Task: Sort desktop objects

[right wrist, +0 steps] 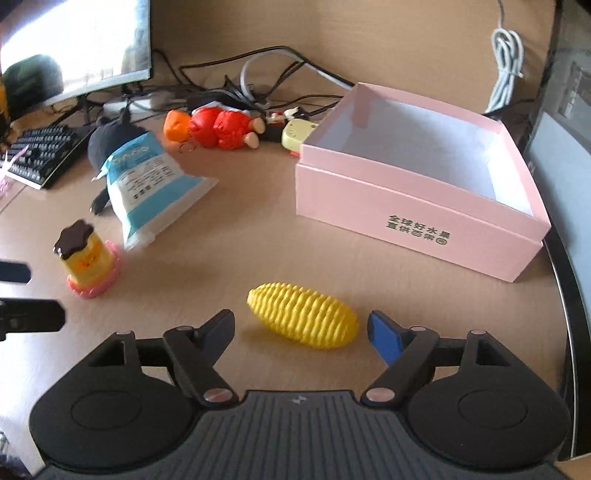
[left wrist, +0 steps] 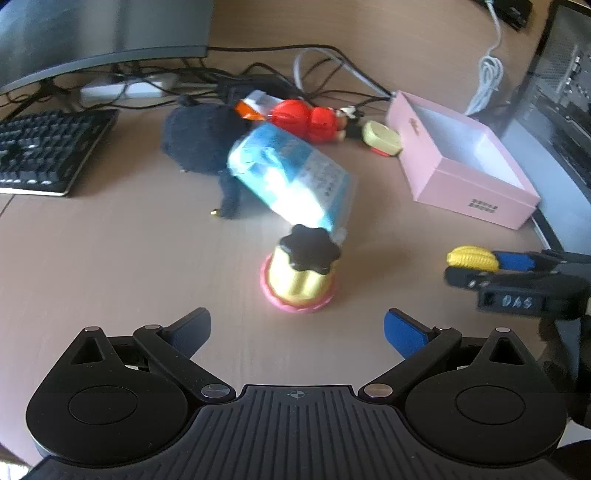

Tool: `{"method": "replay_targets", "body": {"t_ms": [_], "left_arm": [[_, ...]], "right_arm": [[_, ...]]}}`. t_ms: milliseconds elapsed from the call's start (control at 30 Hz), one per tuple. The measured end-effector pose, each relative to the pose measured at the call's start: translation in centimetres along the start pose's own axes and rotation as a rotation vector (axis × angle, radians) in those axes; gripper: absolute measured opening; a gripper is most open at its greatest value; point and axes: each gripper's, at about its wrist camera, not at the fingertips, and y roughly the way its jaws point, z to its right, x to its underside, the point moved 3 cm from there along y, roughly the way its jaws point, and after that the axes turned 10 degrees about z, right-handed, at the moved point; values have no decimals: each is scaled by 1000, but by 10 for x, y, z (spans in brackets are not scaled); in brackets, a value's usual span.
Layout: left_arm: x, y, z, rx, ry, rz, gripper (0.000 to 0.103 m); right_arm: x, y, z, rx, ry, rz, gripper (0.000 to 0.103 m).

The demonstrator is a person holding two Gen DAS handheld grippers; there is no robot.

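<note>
A ribbed yellow corn toy [right wrist: 303,319] lies on the wooden desk between the fingers of my right gripper [right wrist: 301,334]. The gripper is open, with a gap on each side of the corn. An open pink box [right wrist: 406,206] with nothing in it stands just beyond, to the right. My left gripper [left wrist: 297,328] is open with nothing between its fingers. A yellow pudding toy [left wrist: 301,273] with a dark top and a pink base stands upright just ahead of it. In the left wrist view the corn [left wrist: 472,258] and the right gripper show at the right edge.
A blue-and-white packet [left wrist: 291,177] leans on a black plush [left wrist: 199,140]. Behind them lie a red figurine [left wrist: 306,118] and a small yellow toy [left wrist: 382,138] beside the pink box [left wrist: 476,192]. A keyboard [left wrist: 44,151], a monitor [left wrist: 92,33] and tangled cables [left wrist: 258,81] fill the back.
</note>
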Motion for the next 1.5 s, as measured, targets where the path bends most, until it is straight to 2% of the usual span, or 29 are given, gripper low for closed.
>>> {"method": "replay_targets", "body": {"t_ms": [67, 133, 167, 233, 267, 300, 567, 600, 733, 800, 933, 1033, 1267, 1367, 1500], "left_arm": [[1, 0, 4, 0, 27, 10, 102], [2, 0, 10, -8, 73, 37, 102], [2, 2, 13, -11, 96, 46, 102], [1, 6, 18, -14, 121, 55, 93], [0, 8, 19, -11, 122, 51, 79], [-2, 12, 19, -10, 119, 45, 72], [-7, 34, 21, -16, 156, 31, 76], [-7, 36, 22, -17, 160, 27, 76], [-6, 34, 24, 5, 149, 17, 90], [-5, 32, 26, 8, 151, 13, 91], [-3, 27, 25, 14, 138, 3, 94], [-2, 23, 23, 10, 125, 2, 95], [0, 12, 10, -34, 66, 4, 96], [1, 8, 4, -48, 33, 1, 97], [4, 6, 0, -63, 14, -5, 97]], "right_arm": [[-2, -1, 4, -11, 23, 14, 68], [-4, 0, 3, -30, 17, 17, 54], [-4, 0, 1, -35, 2, 20, 51], [-5, -2, -4, -46, -25, 25, 45], [-4, -5, -7, -55, -35, 28, 43], [-4, -7, -9, -64, -43, 31, 43], [7, -21, -8, -64, -78, 32, 43], [8, -21, -6, -55, -77, 31, 43], [11, -21, 7, 53, -66, 31, 44], [10, -22, 16, 68, -37, 31, 44], [7, -28, 17, 29, -24, 62, 59], [4, -24, 6, -8, -41, 63, 65], [-3, -11, -19, -75, -143, 84, 65], [-5, -5, -22, -48, -160, 74, 65], [-7, 1, -17, -26, -139, 78, 74]]}}
